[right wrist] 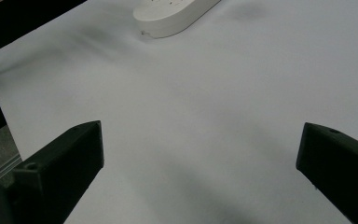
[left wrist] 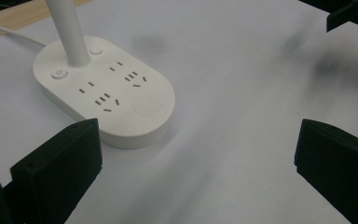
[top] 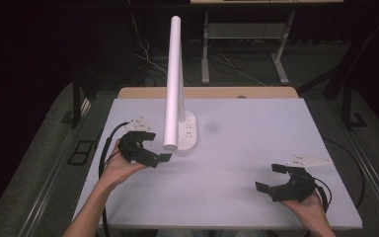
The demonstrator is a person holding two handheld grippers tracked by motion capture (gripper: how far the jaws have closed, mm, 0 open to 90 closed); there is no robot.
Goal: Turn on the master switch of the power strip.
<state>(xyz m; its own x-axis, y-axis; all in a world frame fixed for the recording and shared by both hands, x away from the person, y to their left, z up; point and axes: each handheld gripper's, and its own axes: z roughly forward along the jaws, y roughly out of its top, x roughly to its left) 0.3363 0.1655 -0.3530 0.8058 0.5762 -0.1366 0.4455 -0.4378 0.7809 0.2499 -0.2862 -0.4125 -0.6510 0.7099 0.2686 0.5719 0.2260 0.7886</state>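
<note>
- Left gripper (top: 158,146): black two-jaw claw, jaws spread wide, nothing held; seen centre-left of the high view, just beside the near end of the lamp base.
- White oval plastic desk-lamp base (left wrist: 105,91): seen upper left of the left gripper view, flat on the table, apart from both jaws.
- Step judged: approach to the base, likely toward a button. The claw is best narrowed first so one jaw tip can press straight down without the base being pushed sideways.
- Round power button (left wrist: 59,73): small, marked, near the stem; a larger smooth round pad (left wrist: 148,108) sits at the near end. Which is meant cannot be told.
- Base top: glossy hard plastic, rounded edges, socket slots cut in; likely to slide on the smooth surface.
- White tubular lamp arm (top: 174,81): tall, matte, leaning forward over the base; to be avoided on approach.
- Right gripper (top: 271,177): jaws wide, empty, lower right of the high view, well apart from the base.
- Pale lilac matte table (top: 256,133): flat.
</note>
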